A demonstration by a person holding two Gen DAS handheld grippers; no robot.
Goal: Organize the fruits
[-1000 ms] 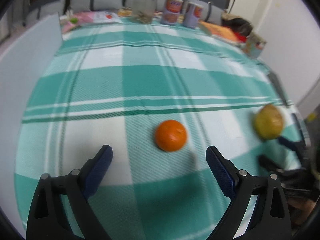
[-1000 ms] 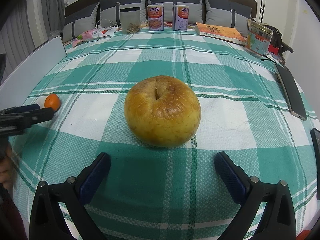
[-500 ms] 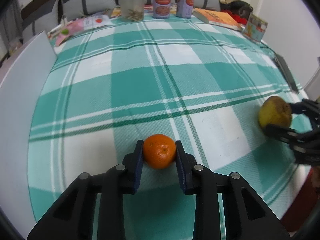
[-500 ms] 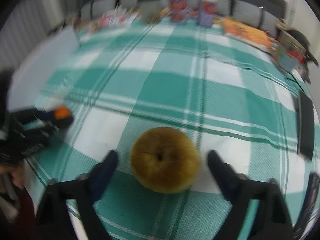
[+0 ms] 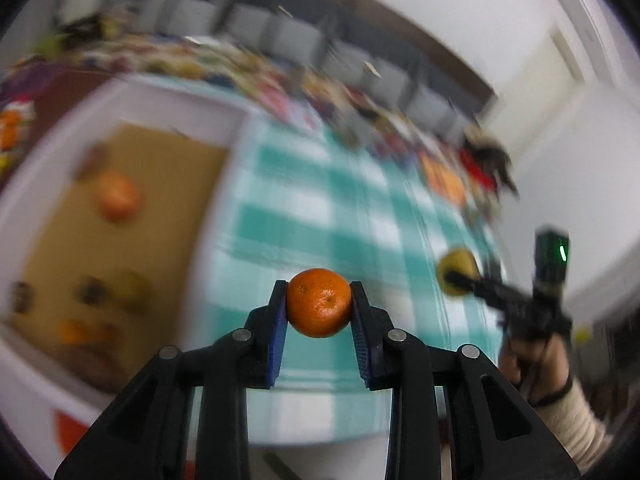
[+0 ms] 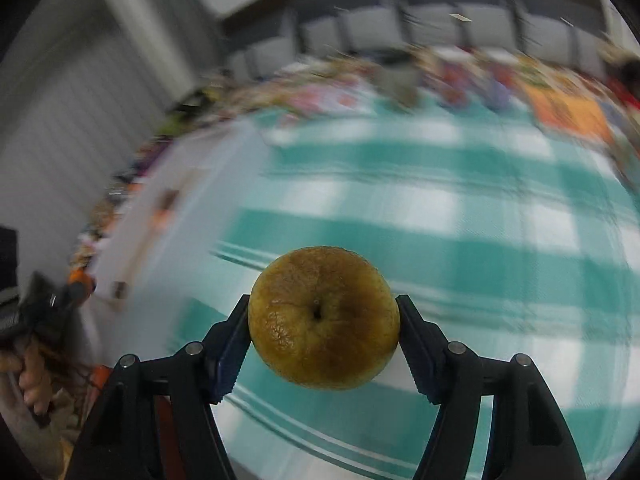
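Both fruits now off the bed, where they lay a second ago. Left tool [image 5: 319, 307] pinches orange [image 5: 319, 302]; right tool [image 6: 323, 325] pinches apple [image 6: 323, 317]. Box [image 5: 120, 240] lies left — likely drop-off next.

Home bedroom: green checked bedspread [image 6: 440, 208] across the middle, grey padded headboard [image 6: 400, 28] along top, curtain [image 6: 80, 92] upper left

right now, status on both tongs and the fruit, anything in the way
Left tongs shut on orange. Right tongs shut on yellow apple. Both fruits clear of the checked cloth. Box open, path looks clear.
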